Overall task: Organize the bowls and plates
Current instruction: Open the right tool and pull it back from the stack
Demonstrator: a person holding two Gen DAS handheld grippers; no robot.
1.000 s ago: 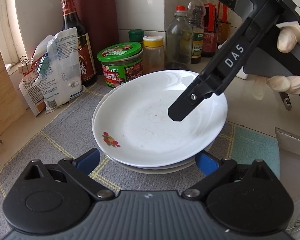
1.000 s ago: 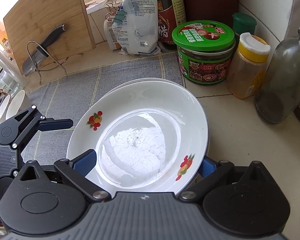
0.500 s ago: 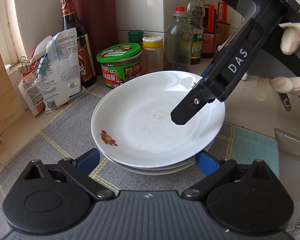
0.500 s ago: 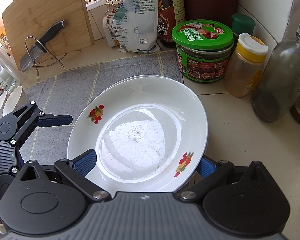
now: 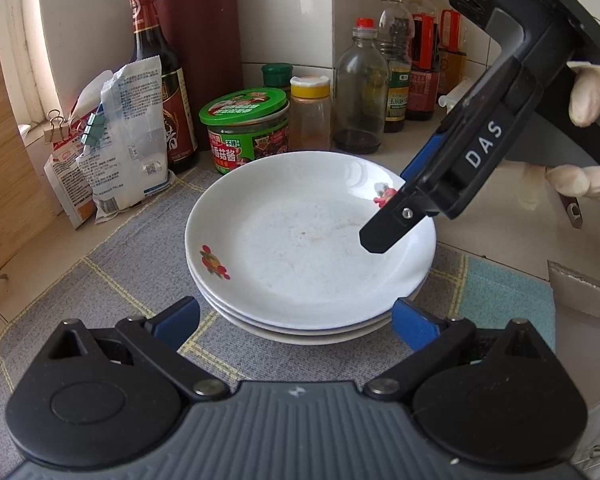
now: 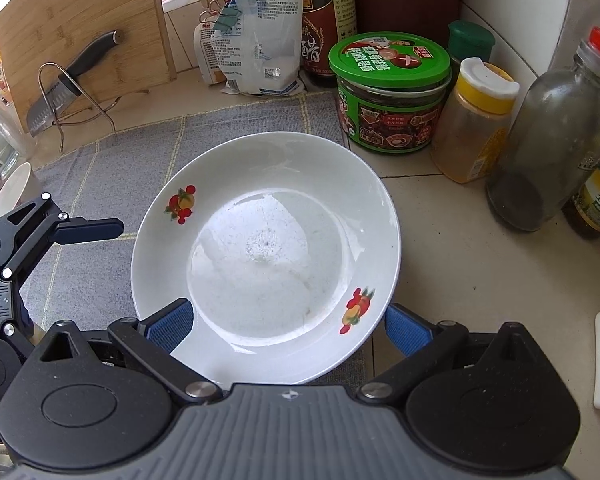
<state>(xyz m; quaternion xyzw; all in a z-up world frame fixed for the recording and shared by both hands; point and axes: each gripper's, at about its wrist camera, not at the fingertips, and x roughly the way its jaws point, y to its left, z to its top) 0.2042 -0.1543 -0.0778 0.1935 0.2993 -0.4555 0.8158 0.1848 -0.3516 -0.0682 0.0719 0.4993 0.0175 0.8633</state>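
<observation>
Left wrist: top plate [image 5: 300,240] seated on stack [image 5: 312,330] mid-mat [image 5: 100,300], both grippers spread wide (holding nothing); next, back right gripper [image 5: 396,216] off.

Grey checked mat [image 5: 112,264] covers counter. Behind it: clipped white bag [image 5: 130,140], dark sauce bottle [image 5: 156,80], green-lidded jar [image 5: 246,132], yellow-capped spice jar [image 5: 310,118], clear glass bottle [image 5: 360,96] (red cap). Bamboo board [image 6: 80,36] leans at left, knife [image 6: 66,84] on wire rack.

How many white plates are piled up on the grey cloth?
3: top white flower-printed plate, a second plate's rim beneath, a third's rim at the bottom on the grey cloth. More may be hidden.
</observation>
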